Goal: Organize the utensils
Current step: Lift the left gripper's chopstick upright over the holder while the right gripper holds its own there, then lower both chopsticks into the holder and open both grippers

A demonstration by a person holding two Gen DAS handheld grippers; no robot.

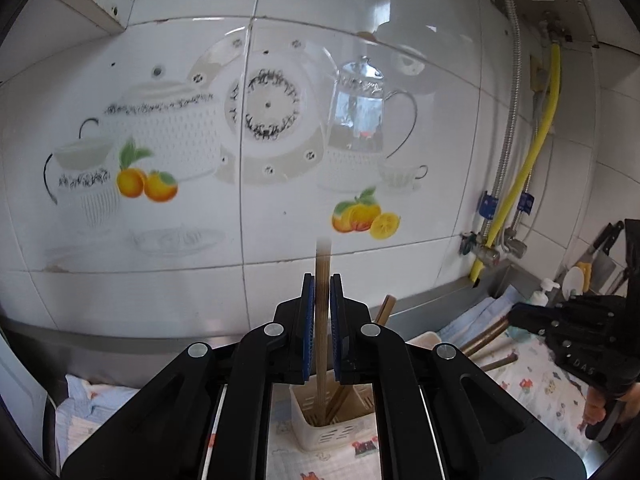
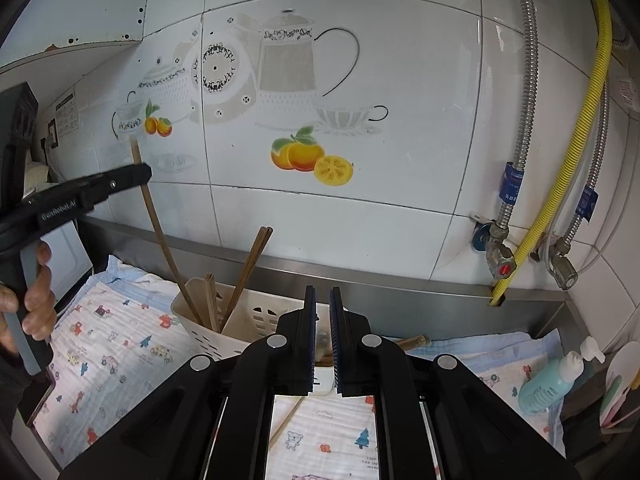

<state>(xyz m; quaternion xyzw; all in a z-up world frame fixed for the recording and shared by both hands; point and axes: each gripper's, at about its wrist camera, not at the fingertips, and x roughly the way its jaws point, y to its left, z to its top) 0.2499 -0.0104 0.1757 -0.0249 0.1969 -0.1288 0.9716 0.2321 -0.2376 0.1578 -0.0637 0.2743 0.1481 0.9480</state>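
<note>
My left gripper (image 1: pixel 322 278) is shut on one upright wooden chopstick (image 1: pixel 322 256). Its lower end reaches into the cream slotted utensil holder (image 1: pixel 316 432) on the printed cloth. From the right wrist view the left gripper (image 2: pixel 140 174) grips that chopstick (image 2: pixel 160 232) above the holder (image 2: pixel 248 320), where other chopsticks (image 2: pixel 248 268) lean. My right gripper (image 2: pixel 322 290) hangs just in front of the holder, shut on brown chopsticks (image 2: pixel 412 342) that lie crosswise and stick out to the right. A loose chopstick (image 2: pixel 286 420) lies on the cloth under it. The right gripper (image 1: pixel 516 312) also shows at the right edge of the left wrist view.
A steel ledge (image 2: pixel 400 280) runs along the tiled wall behind the holder. Valves and a yellow hose (image 2: pixel 560 160) stand at the right. A blue pump bottle (image 2: pixel 552 380) and a rack with a cleaver (image 1: pixel 604 264) fill the right corner. A hand (image 2: pixel 36 304) holds the left gripper's handle.
</note>
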